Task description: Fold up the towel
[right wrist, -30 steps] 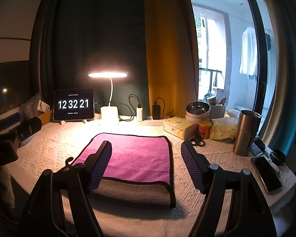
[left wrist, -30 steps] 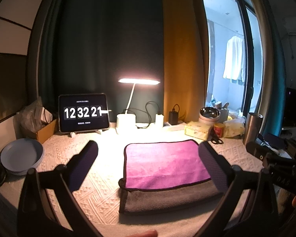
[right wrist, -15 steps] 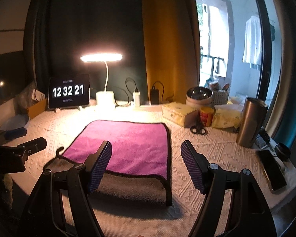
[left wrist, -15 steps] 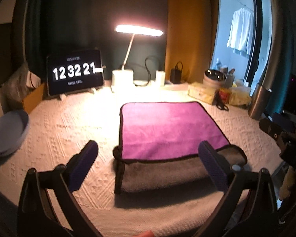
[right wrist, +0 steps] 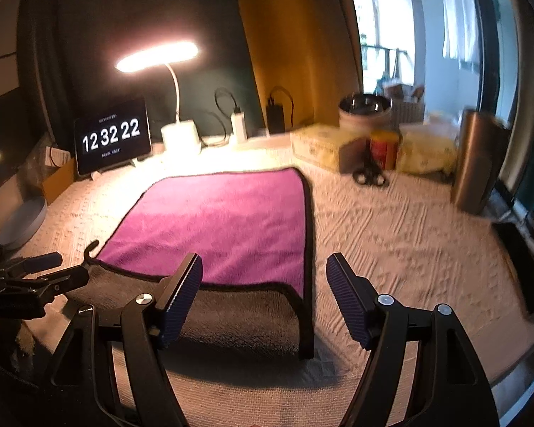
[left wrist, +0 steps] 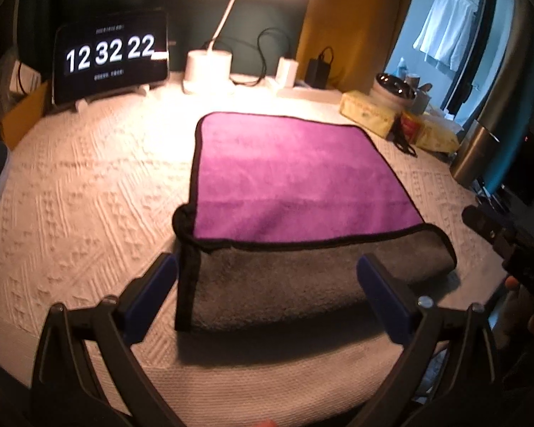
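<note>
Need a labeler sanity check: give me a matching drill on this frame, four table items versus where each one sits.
Things:
1. towel
2. tablet clock
3. scissors
4. metal tumbler

Places:
A. far left, propped upright beside the lamp base
B. middle of the table, flat, purple layer over grey
C. right edge, standing by the window
D. lying in front of the red can

Pairs: 1-B, 2-A, 3-D, 4-C
</note>
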`<action>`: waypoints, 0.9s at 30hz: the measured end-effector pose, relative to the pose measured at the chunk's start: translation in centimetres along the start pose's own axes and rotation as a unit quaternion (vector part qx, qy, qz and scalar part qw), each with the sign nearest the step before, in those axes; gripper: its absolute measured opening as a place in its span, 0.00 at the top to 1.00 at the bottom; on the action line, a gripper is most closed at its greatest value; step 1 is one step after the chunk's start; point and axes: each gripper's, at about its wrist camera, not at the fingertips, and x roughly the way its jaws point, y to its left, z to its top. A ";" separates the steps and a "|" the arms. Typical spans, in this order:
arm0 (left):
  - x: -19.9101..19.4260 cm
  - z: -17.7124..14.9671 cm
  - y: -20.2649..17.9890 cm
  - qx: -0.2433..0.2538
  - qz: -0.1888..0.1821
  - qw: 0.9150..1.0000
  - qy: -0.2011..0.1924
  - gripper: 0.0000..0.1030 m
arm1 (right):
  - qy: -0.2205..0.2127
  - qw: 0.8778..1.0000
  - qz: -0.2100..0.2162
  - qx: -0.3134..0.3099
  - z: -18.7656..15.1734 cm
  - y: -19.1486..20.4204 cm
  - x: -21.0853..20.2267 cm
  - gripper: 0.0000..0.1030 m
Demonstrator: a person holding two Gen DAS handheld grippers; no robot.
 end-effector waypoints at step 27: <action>2.7 -0.1 3.9 -0.031 0.027 0.998 0.041 0.65 | 0.077 0.997 0.018 -0.008 -2.5 -0.4 4.9 0.81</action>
